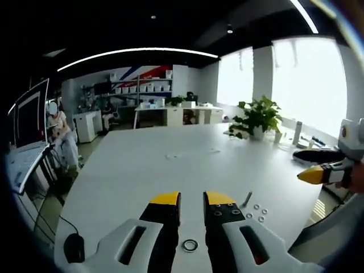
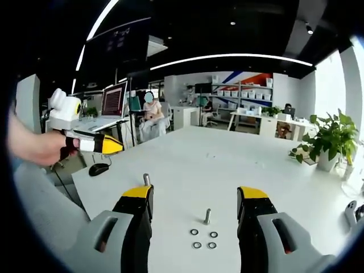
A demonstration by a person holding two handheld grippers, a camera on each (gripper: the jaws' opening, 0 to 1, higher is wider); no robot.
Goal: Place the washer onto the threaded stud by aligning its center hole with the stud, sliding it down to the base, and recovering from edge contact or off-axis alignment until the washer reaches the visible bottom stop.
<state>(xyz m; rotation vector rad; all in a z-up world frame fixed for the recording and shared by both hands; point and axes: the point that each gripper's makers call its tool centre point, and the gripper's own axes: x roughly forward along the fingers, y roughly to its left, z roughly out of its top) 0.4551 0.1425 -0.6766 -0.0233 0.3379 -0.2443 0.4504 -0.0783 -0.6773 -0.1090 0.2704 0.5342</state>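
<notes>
Washers (image 2: 203,239) lie loose on the tabletop (image 2: 227,165) beside the bare stud (image 2: 207,215); both grippers' fingers are open and empty, nothing placed yet.

Stud (image 2: 207,216) threads (too small)

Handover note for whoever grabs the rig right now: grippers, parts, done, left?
Left gripper: open, empty, above the white table, a large washer lying between its jaws.
Right gripper: wide open, empty.
Threaded stud stands upright on the table between the right jaws; four small washers lie flat just in front of it. A second stud stands beside the right gripper's left jaw.
Done: nothing; no washer on a stud.
Left: pick a washer, align its hole, slide to base.
</notes>
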